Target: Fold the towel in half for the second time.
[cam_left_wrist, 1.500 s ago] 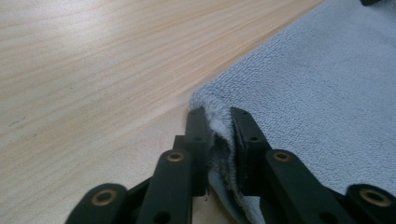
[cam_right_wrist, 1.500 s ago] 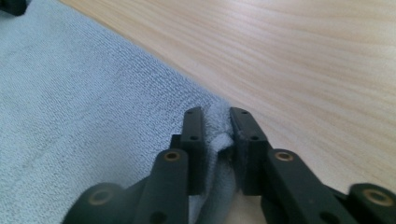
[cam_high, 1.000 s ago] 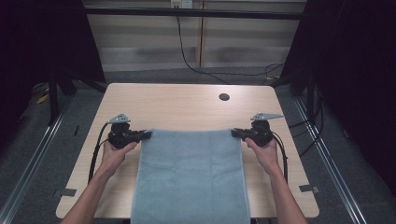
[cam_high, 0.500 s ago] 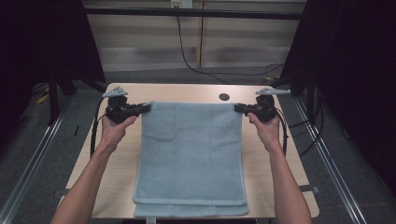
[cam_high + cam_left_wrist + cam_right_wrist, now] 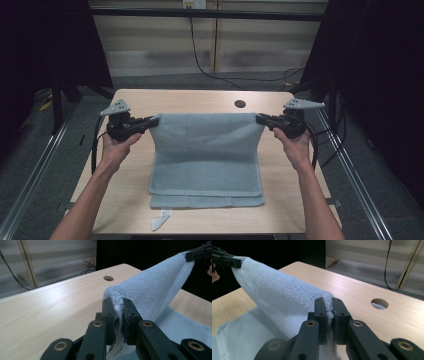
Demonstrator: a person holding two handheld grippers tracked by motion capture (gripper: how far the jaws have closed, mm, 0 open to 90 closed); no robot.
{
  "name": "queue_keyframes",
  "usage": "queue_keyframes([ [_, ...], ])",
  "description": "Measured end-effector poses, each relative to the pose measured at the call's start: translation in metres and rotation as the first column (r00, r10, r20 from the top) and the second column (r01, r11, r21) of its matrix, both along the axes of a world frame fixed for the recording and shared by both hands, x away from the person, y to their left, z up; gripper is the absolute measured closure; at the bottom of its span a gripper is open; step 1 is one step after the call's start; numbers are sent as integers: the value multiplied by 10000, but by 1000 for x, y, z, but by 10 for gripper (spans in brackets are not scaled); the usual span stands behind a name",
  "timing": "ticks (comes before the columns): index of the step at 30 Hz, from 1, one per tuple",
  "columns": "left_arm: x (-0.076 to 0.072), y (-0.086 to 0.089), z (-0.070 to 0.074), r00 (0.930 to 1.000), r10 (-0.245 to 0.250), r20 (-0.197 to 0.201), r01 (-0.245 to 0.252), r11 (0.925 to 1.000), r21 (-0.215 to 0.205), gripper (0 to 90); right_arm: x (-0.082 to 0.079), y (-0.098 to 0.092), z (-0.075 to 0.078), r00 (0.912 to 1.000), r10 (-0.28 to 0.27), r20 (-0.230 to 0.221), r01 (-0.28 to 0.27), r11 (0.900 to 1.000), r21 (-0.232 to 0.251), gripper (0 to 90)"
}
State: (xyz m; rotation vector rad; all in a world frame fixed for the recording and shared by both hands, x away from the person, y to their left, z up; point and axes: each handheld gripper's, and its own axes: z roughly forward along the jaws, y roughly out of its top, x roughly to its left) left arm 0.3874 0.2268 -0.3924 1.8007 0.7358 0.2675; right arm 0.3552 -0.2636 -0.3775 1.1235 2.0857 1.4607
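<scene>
At the bottom of the high view a white tag (image 5: 161, 220) lies on the desk (image 5: 200, 100) beside the towel's (image 5: 205, 155) near hem, which rests flat in two layers. Higher in the frame the towel rises off the wood, its far edge stretched taut between the two grippers – likely so the cloth hangs straight for a fold. The left gripper (image 5: 154, 121), at centre left, is clamped on one corner; the right gripper (image 5: 260, 119), at centre right, pinches the other. Beyond them, a round hole (image 5: 240, 104) in the desk.
</scene>
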Motion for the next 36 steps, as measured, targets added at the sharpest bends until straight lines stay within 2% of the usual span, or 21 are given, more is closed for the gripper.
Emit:
queue_keyframes([
  [1,-4,1,-2,10000,-58,-14,58,9999,-107,822,-3,0,-2,10000,44,-12,-44,10000,3,841],
  [4,-20,4,-8,9997,-243,23,243,9997,-36,822,-18,1,-9,9996,263,-132,-264,9996,-91,840],
  [8,-37,8,-18,9994,-334,-92,333,9993,-172,821,-36,4,-17,9980,597,-225,-604,9977,-324,838],
  [10,-46,9,-23,9991,-361,-229,355,9990,-287,820,-49,4,-24,9967,771,-273,-776,9968,-207,835],
  [13,-63,8,-31,9975,-638,-306,639,9980,-2,820,-67,4,-36,9949,882,-498,-890,9959,-133,829],
  [17,-84,11,-39,9942,-973,-458,974,9952,-11,819,-88,4,-52,9917,1044,-749,-1051,9944,-57,826],
  [20,-95,17,-47,9891,-1260,-767,1272,9918,116,807,-104,4,-60,9876,1201,-1011,-1201,9927,62,807],
  [23,-107,25,-58,9827,-1505,-1078,1551,9873,354,800,-117,6,-72,9789,1459,-1428,-1461,9892,93,768],
  [26,-115,33,-62,9803,-1549,-1225,1570,9876,77,717,-130,6,-80,9732,1598,-1654,-1630,9866,-58,698],
  [27,-117,36,-61,9795,-1643,-1166,1648,9863,-51,699,-134,4,-80,9733,1581,-1664,-1600,9871,15,670],
  [29,-118,41,-55,9841,-1458,-1016,1432,9892,-324,640,-135,1,-76,9797,1324,-1507,-1308,9912,205,597],
  [31,-113,44,-49,9902,-1042,-929,996,9937,-522,598,-133,0,-71,9854,1134,-1267,-1097,9933,361,564],
  [33,-104,46,-48,9926,-596,-1057,555,9976,-415,508,-128,-1,-66,9921,695,-1043,-679,9975,180,528],
  [34,-99,46,-48,9926,-474,-1119,424,9980,-459,501,-125,-1,-65,9939,456,-1002,-439,9989,192,516],
  [36,-87,46,-51,9928,15,-1198,-12,10000,21,443,-118,-2,-67,9953,67,-965,-50,9998,169,489],
])
